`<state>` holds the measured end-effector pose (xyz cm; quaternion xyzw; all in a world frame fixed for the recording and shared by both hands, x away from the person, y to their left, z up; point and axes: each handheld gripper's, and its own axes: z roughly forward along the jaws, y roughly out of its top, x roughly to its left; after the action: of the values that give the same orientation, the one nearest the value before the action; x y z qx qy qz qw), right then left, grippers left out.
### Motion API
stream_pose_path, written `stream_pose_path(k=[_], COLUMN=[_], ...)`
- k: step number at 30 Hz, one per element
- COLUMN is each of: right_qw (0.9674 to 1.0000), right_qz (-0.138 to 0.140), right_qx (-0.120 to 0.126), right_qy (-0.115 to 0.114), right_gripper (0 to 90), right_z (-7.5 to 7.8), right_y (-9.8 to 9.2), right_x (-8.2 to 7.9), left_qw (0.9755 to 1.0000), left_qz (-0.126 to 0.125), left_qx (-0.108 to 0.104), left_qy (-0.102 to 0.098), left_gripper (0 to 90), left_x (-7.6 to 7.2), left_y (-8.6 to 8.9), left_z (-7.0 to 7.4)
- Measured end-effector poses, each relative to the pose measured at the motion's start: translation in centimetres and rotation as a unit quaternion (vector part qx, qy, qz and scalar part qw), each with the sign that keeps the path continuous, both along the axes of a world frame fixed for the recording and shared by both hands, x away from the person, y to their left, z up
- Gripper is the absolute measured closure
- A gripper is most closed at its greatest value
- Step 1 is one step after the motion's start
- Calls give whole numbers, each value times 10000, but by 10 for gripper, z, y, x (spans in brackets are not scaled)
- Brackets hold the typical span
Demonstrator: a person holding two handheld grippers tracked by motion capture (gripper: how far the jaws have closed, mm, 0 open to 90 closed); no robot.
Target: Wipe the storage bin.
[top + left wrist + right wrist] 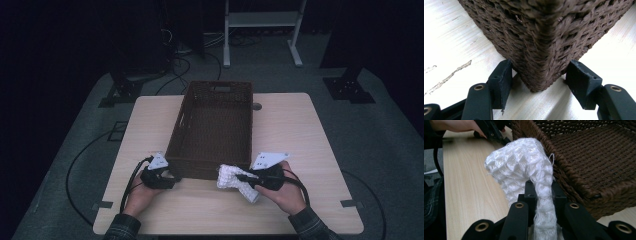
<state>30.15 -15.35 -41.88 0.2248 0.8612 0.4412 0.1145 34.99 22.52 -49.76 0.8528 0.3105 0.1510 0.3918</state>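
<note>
— Pinching the white knitted cloth (235, 180) in the right gripper (243, 177), at the near right corner of the brown woven basket (212, 125)?

— Yes. Pressed together on a bunched strip of it, seen plainly in the right gripper view, with the rest of the cloth (524, 167) rising ahead of the pads and leaning toward the basket's rim (574, 185).

— Long axis of the cloth?

— Slanting from beside the basket's near wall down toward the person's edge of the table (300, 130), lower end under the right hand (285, 192). Touching the rim or not: cannot tell.

— Basket's own axis?

— Running away from the person, 1 short wall nearest.

— Right hand's pose?

— Wrapped over the gripper body, forearm coming in just right of the basket, gripper pointing sideways toward the cloth.

— And the left gripper (167, 176)?

— Spread around the basket's near left corner (541, 55), 1 pad on each side, close against the weave. Left hand (145, 192) low on the table, gripper pointing at that corner.
</note>
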Motion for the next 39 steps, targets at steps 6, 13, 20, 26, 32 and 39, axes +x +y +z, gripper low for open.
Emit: stream_pose_path(k=[6, 13, 20, 26, 32, 39], right_qw=[9999, 9996, 9988, 9983, 9978, 9970], right_qz=[20, 44, 71, 83, 106, 146], right_qx=[-118, -238, -384, -439, -538, -630], right_qy=[77, 176, 281, 361, 378, 435], right_gripper=[791, 791, 791, 791, 791, 791], right_z=[-10, -20, -31, -37, -42, -49], right_y=[7, 12, 17, 21, 25, 30], right_x=[3, 8, 11, 13, 13, 13], left_qw=[10000, 10000, 10000, 10000, 10000, 10000], left_qz=[-10, -9, -9, -10, -9, -10], left_qx=[16, 16, 15, 17, 15, 16], left_qy=[-7, -10, -9, -10, -10, -10], left_gripper=[379, 379, 379, 379, 379, 379], left_x=[0, 0, 0, 0, 0, 0], left_y=[0, 0, 0, 0, 0, 0], left_z=[0, 0, 0, 0, 0, 0])
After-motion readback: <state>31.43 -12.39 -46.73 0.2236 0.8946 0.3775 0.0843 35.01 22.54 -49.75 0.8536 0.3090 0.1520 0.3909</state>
